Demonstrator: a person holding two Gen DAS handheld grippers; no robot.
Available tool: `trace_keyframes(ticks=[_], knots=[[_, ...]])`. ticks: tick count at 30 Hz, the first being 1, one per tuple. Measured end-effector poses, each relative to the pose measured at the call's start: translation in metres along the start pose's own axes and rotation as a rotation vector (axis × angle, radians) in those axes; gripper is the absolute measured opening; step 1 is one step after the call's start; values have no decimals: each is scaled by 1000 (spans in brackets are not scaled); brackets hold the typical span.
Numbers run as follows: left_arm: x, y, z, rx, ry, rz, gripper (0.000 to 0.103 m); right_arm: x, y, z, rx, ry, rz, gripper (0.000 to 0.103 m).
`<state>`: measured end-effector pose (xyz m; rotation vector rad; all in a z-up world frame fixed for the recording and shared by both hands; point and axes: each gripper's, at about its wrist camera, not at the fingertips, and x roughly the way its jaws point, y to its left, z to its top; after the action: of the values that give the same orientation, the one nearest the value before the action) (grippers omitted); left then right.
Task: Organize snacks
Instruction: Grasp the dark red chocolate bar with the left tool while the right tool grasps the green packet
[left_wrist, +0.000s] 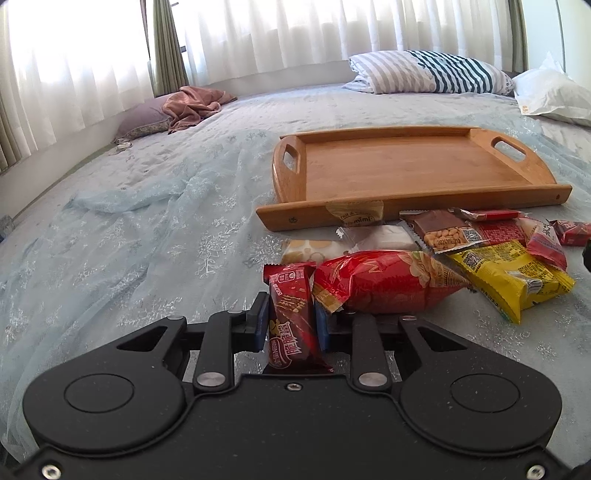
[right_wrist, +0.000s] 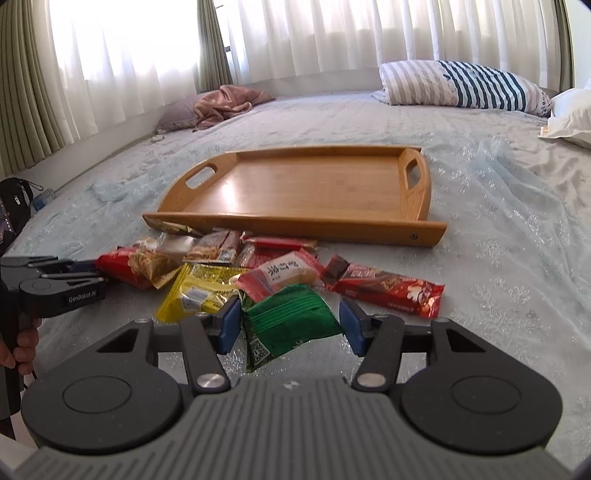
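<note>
An empty wooden tray (left_wrist: 413, 201) (right_wrist: 291, 230) lies on the bed. Several snack packets are piled in front of it. My left gripper (left_wrist: 291, 321) is shut on a small red wafer bar (left_wrist: 291, 317), beside a big red bag (left_wrist: 388, 280) and a yellow packet (left_wrist: 513, 277). My right gripper (right_wrist: 290, 325) is open, its blue pads on either side of a green packet (right_wrist: 291, 325) without touching it. The yellow packet (right_wrist: 201, 291), a pink packet (right_wrist: 280, 275) and a long red bar (right_wrist: 388, 290) lie just beyond. The left gripper also shows at the left edge of the right wrist view (right_wrist: 79, 271).
The bed has a pale blue lace cover (left_wrist: 147, 221). A striped pillow (left_wrist: 428, 72) and a white pillow (left_wrist: 554, 94) lie at the far right, a purple pillow with a pink cloth (left_wrist: 173, 110) at the far left. Curtains (right_wrist: 295, 37) hang behind.
</note>
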<state>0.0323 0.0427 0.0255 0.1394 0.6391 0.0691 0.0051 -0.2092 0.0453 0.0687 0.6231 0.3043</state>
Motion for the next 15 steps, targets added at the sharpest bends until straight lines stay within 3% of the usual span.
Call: trace_keyframes(ticks=[15], knots=[[-27, 22, -17, -64, 33, 20, 25, 11, 2, 5, 7, 5, 43, 60]])
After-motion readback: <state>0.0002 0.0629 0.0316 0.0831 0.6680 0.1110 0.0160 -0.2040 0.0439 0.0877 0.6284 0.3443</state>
